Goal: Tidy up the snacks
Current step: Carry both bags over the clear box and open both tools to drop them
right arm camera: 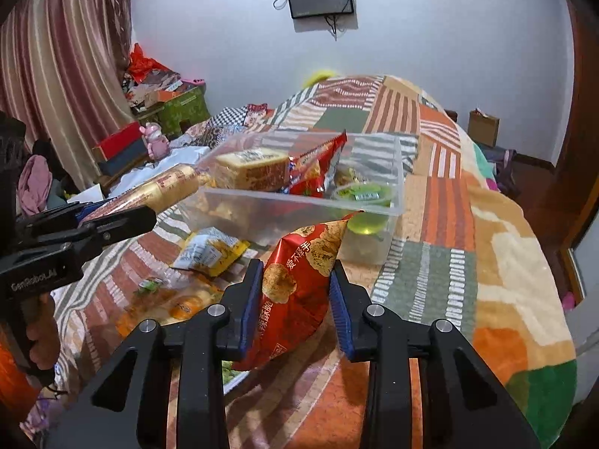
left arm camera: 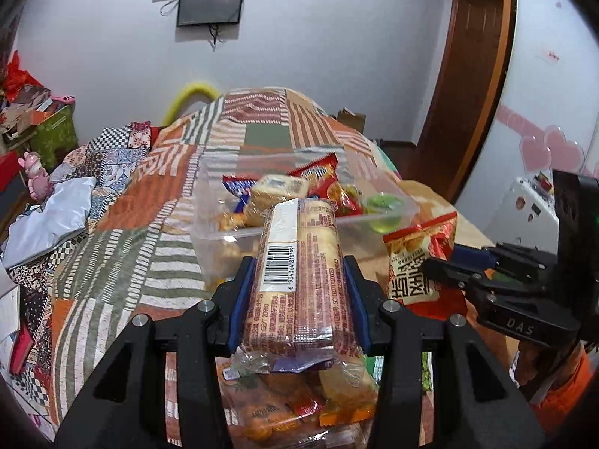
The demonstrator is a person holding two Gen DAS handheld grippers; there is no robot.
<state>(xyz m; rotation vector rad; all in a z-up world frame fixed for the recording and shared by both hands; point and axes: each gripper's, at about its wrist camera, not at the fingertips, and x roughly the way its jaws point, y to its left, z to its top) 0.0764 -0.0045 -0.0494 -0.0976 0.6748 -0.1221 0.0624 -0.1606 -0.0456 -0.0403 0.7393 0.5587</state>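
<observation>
My left gripper (left arm camera: 297, 262) is shut on a long clear-wrapped biscuit pack (left arm camera: 299, 273) and holds it above the bed, pointing at a clear plastic bin (left arm camera: 209, 224). The bin holds several snacks: a wrapped cake (left arm camera: 277, 191), a red packet (left arm camera: 318, 174) and a green jelly cup (left arm camera: 383, 205). My right gripper (right arm camera: 295, 280) is shut on a red snack bag (right arm camera: 299, 284), held just in front of the bin (right arm camera: 397, 172). The left gripper with its biscuit pack (right arm camera: 164, 191) shows at the left of the right wrist view. The right gripper (left arm camera: 430, 265) shows with the red bag (left arm camera: 415, 262) in the left wrist view.
Loose snacks lie on the patchwork bedspread (right arm camera: 441, 202) below the grippers: a yellow packet (right arm camera: 209, 254) and orange wrapped ones (left arm camera: 277, 408). Boxes (right arm camera: 172, 112) and a pink toy (right arm camera: 155, 142) stand left of the bed. A wooden door frame (left arm camera: 475, 86) is on the right.
</observation>
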